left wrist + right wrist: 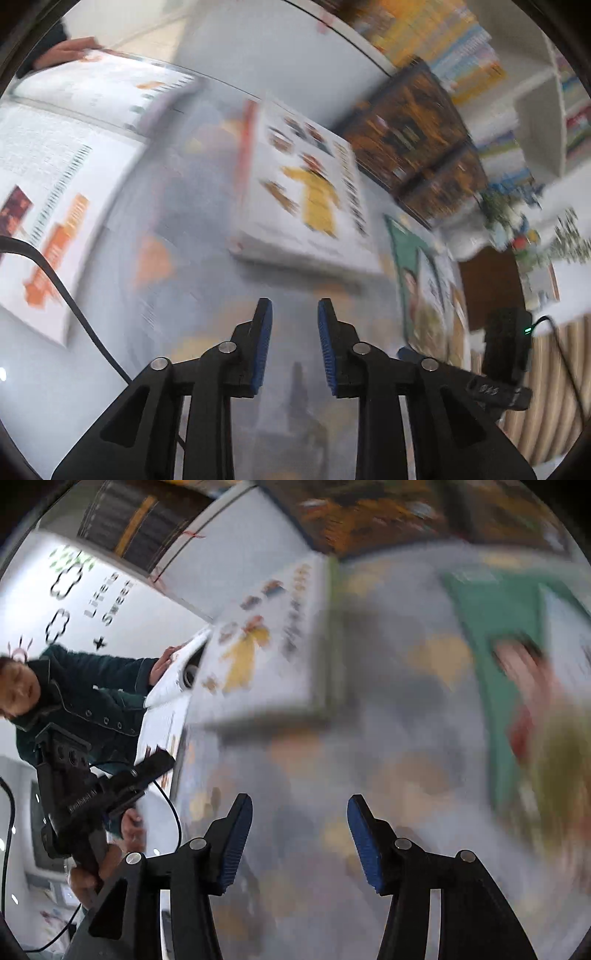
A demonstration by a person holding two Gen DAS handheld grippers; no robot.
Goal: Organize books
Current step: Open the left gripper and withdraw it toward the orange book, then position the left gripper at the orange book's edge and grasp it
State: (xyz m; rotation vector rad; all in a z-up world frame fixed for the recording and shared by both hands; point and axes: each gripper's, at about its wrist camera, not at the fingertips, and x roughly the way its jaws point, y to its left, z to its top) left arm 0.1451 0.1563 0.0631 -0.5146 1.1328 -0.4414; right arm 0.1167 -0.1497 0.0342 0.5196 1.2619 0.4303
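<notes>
Both views are smeared by motion. A white book (pixel 306 192) with a yellow figure on its cover lies flat on a grey glossy surface (pixel 192 229), just beyond my left gripper (pixel 295 302). That gripper is open with nothing between its blue pads. The same white book (pixel 266 646) shows up and to the left of my right gripper (pixel 299 799), also open and empty. A green-covered book (pixel 424 280) (pixel 509 635) lies to the right. An open book (pixel 55 184) lies at the left. In the right wrist view, a hand holds the left gripper (pixel 162 758) at the left.
Dark brown-and-orange books (pixel 406 129) lie behind the white one. A shelf of colourful books (pixel 461 48) and a white shelf unit (pixel 543 129) stand at the back right, with plants (pixel 517 214) below. A person in a dark jacket (pixel 85 701) touches the open book's page (pixel 173 679).
</notes>
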